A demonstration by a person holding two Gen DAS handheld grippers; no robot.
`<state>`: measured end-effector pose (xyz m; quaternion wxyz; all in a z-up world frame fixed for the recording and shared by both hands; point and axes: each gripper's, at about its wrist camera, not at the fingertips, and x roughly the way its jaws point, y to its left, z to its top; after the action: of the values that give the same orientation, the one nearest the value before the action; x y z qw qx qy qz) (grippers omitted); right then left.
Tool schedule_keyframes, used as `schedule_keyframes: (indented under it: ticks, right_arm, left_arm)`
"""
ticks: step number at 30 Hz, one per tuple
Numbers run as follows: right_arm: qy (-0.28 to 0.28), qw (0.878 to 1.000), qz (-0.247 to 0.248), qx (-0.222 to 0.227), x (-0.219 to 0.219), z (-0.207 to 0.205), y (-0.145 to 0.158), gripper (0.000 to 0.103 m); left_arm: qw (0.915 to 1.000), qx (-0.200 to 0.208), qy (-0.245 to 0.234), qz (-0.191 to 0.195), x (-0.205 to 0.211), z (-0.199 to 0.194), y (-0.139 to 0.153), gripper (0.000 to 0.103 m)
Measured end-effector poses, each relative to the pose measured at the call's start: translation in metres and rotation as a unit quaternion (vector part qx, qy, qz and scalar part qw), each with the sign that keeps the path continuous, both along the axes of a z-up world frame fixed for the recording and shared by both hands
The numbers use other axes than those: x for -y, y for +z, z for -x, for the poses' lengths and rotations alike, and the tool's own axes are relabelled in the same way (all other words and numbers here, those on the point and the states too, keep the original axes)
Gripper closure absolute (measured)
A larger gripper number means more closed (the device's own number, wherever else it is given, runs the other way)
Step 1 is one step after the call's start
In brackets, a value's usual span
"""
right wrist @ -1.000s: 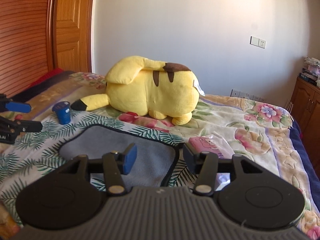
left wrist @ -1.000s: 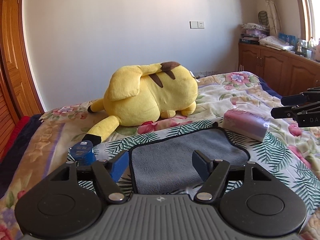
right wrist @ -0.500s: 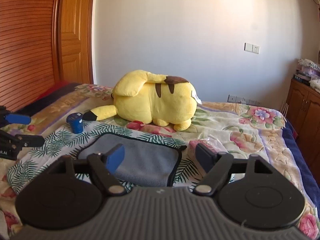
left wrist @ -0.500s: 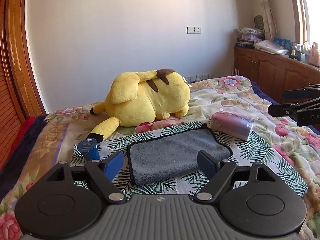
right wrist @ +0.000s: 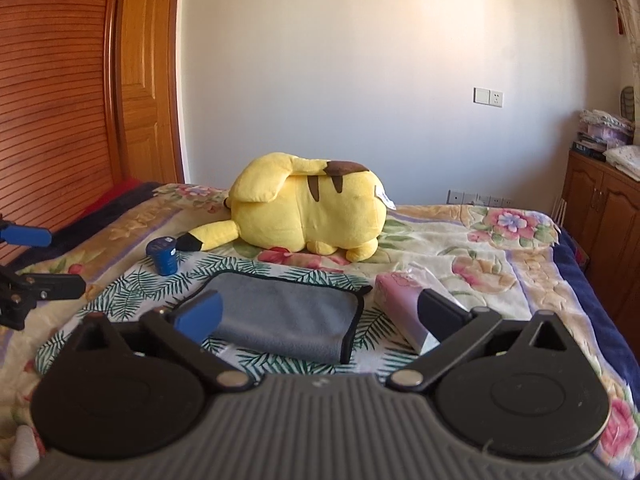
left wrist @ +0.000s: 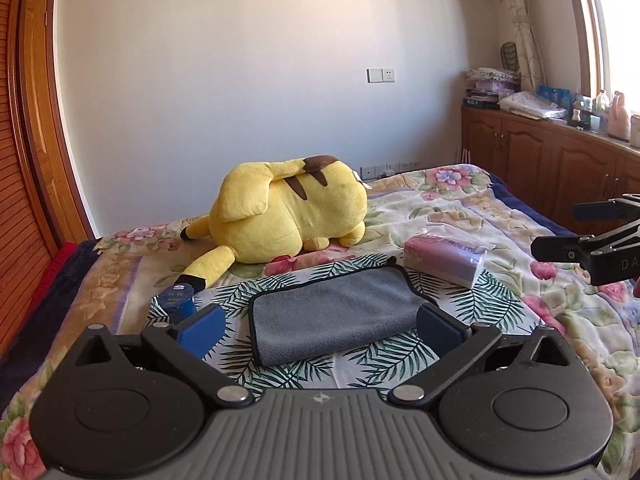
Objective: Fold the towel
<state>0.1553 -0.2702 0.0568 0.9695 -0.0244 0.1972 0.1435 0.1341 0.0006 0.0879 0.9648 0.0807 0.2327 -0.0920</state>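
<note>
A grey towel with a black edge [left wrist: 336,312] lies folded on a palm-leaf cloth [left wrist: 492,300] on the bed; it also shows in the right wrist view [right wrist: 288,316]. My left gripper [left wrist: 320,330] is open and empty, held back from the towel's near edge. My right gripper [right wrist: 320,312] is open and empty, also back from the towel. Each gripper shows in the other's view: the right one [left wrist: 576,230] at the right edge, the left one [right wrist: 36,260] at the left edge.
A yellow plush toy [left wrist: 288,212] lies behind the towel. A pink tissue pack [left wrist: 444,256] lies right of the towel, a small blue jar [left wrist: 178,300] to its left. A wooden wardrobe [right wrist: 60,92] stands left, cabinets [left wrist: 560,168] right.
Both grippers have pulled back and up from the towel and their jaws have spread wider. The towel lies folded and has not moved.
</note>
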Motion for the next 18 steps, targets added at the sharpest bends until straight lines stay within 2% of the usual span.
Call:
schedule_keyframes:
  ticks: [9,18]
  right_arm:
    - [-0.002,1.000,0.005,0.010,0.001,0.030,0.006,0.000]
    - [0.002,1.000,-0.004,0.018,-0.006,0.061,0.004,0.000]
  left_arm:
    - [0.9998,0.005,0.007,0.016,0.001,0.030,0.005,0.016]
    - [0.9996,0.006,0.012,0.025,0.002,0.066,-0.002,0.016]
